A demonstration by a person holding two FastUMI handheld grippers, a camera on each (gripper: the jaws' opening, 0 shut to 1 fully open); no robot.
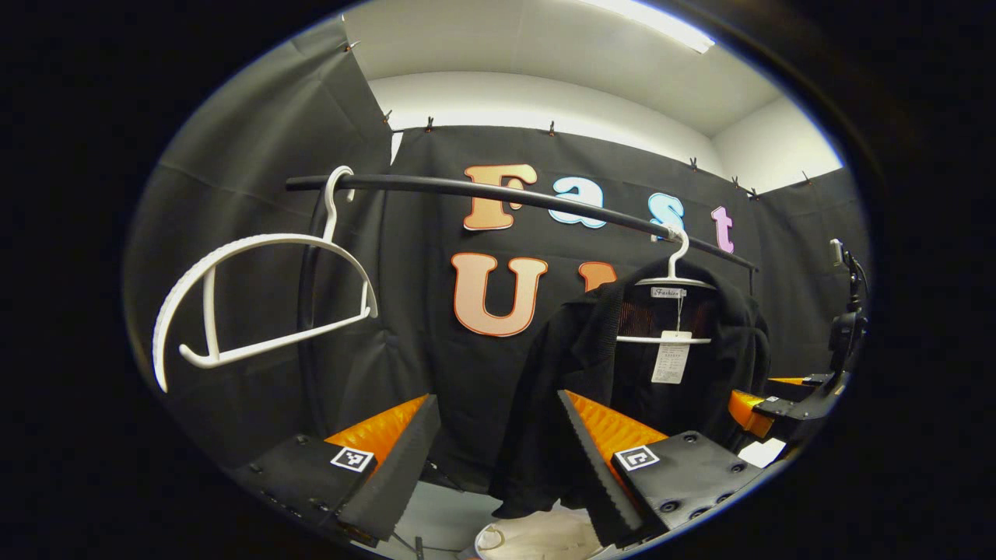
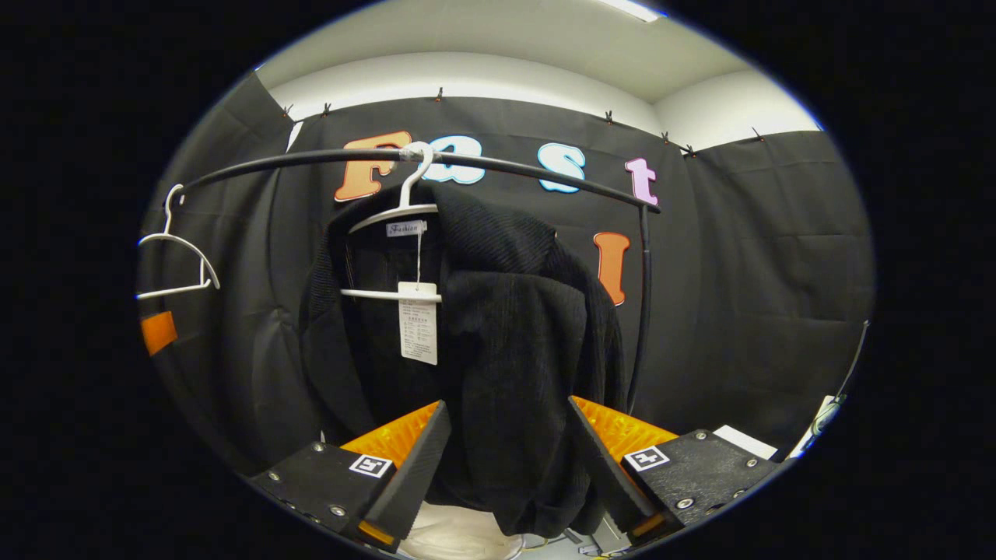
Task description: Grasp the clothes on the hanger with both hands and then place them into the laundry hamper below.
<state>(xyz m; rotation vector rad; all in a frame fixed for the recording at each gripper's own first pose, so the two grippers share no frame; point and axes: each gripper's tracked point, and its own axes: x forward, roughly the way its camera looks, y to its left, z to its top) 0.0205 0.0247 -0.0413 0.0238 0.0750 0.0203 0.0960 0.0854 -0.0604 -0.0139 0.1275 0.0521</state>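
A black garment point(image 1: 576, 365) point(image 2: 506, 350) hangs on a white hanger point(image 1: 675, 281) point(image 2: 397, 218) from a black rail point(image 1: 506, 194) point(image 2: 506, 167), with a paper tag point(image 1: 671, 356) point(image 2: 418, 323) dangling at its collar. My left gripper point(image 1: 498, 443) stands open, facing the garment's left edge without touching it. My right gripper point(image 2: 506, 459) is open with the garment's lower part hanging between its fingers; the fingers do not press on it. The right gripper point(image 1: 766, 408) also shows at the far right of the left gripper view, beside the garment. A pale hamper rim point(image 1: 537, 537) point(image 2: 459, 537) sits below.
An empty white hanger point(image 1: 257, 303) point(image 2: 175, 260) hangs at the rail's left end. The rail bends down into a black upright point(image 2: 642, 311) right of the garment. Black cloth walls close the booth on all sides.
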